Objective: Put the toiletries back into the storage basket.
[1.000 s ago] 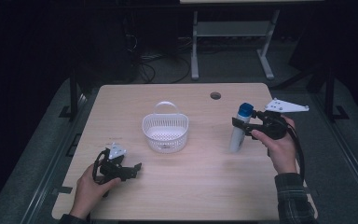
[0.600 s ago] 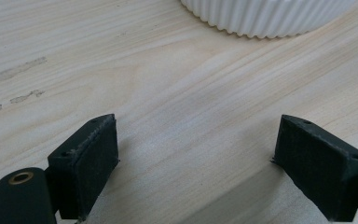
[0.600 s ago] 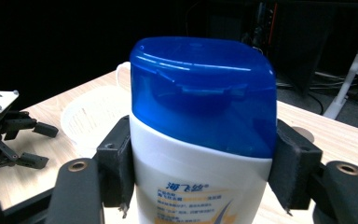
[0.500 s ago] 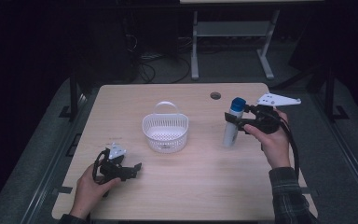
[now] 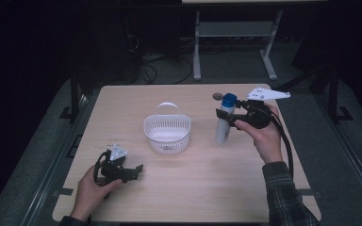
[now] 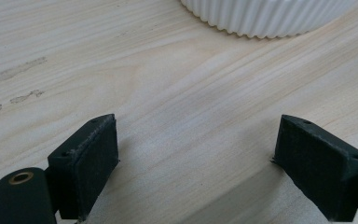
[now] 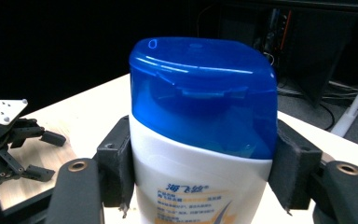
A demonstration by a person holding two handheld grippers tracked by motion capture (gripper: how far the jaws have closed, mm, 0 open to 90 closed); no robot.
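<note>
Bottle (image 5: pixel 224 120) with a blue cap stands upright right of the white basket (image 5: pixel 167 133), clamped just under the cap by the right gripper (image 5: pixel 225 114). It looks mid-carry, and the next move calls for swinging it over the basket. The left gripper (image 5: pixel 134 171) rests on the table (image 5: pixel 193 188) near the basket, jaws wide and empty.

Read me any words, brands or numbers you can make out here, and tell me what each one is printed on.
"海飞丝", in blue characters: on the white front of the bottle, under its blue cap, held in the right tool.
Smaller print beneath that, on an orange band: too blurred and cut off to read.
White basket, table, left tool: no text.
</note>
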